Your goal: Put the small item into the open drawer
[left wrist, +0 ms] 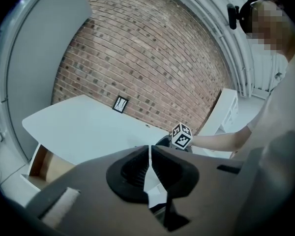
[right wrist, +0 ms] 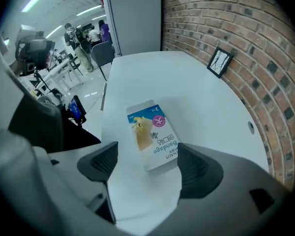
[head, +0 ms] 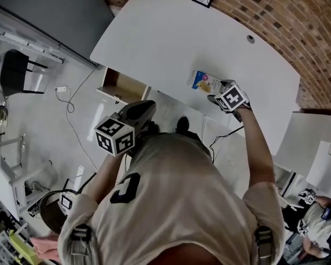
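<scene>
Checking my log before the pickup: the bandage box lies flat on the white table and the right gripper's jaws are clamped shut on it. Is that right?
Not quite: the jaws of the right gripper stand wide apart, not clamped. The right gripper view shows this. The bandage box does lie flat on the white table.

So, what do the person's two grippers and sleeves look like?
The left gripper and right gripper each have a grey body with a white cube bearing black square markers. Their tongs end in dark ribbed pads. The person wears a pale short-sleeved T-shirt.
</scene>
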`<action>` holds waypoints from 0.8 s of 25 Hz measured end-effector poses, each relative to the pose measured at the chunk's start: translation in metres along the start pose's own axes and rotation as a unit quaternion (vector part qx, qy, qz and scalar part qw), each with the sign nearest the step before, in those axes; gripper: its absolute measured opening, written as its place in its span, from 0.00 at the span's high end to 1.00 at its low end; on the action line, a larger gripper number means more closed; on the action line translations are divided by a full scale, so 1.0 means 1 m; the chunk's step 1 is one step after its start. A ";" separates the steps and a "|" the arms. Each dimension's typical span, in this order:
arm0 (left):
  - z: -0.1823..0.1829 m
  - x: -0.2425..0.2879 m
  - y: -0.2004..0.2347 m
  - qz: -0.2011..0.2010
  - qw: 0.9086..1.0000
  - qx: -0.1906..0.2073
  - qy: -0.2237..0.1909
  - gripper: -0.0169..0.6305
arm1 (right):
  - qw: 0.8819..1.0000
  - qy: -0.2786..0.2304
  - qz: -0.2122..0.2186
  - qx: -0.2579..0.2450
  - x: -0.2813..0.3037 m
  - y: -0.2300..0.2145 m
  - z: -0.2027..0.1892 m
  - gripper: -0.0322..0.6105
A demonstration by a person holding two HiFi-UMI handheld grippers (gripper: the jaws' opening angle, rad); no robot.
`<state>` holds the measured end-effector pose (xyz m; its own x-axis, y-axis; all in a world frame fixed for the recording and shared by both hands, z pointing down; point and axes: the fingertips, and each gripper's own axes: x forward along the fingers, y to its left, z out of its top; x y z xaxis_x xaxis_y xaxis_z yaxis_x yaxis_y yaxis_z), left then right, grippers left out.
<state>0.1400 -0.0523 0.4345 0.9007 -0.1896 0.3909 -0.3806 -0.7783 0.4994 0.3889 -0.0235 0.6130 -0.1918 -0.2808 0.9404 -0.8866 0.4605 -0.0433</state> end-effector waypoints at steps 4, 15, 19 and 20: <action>0.006 0.018 -0.001 0.029 1.000 -0.005 0.002 0.95 | 0.998 0.028 0.021 -0.056 0.012 -0.010 -0.005 0.40; 0.005 0.048 -0.022 0.071 0.997 -0.005 0.015 0.95 | 0.983 0.076 0.101 -0.133 0.050 -0.007 -0.017 0.35; 0.013 0.046 -0.020 0.094 0.996 -0.008 0.006 0.95 | 0.976 0.086 0.135 -0.149 0.061 0.005 -0.011 0.35; 0.015 0.046 -0.020 0.098 0.995 -0.008 0.004 0.95 | 0.977 0.079 0.128 -0.152 0.061 0.001 -0.010 0.35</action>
<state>0.1921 -0.0544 0.4312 0.8076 -0.3312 0.4879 -0.5514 -0.7174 0.4257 0.3811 -0.0315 0.6737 -0.3026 -0.0015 0.9531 -0.6469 0.7347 -0.2043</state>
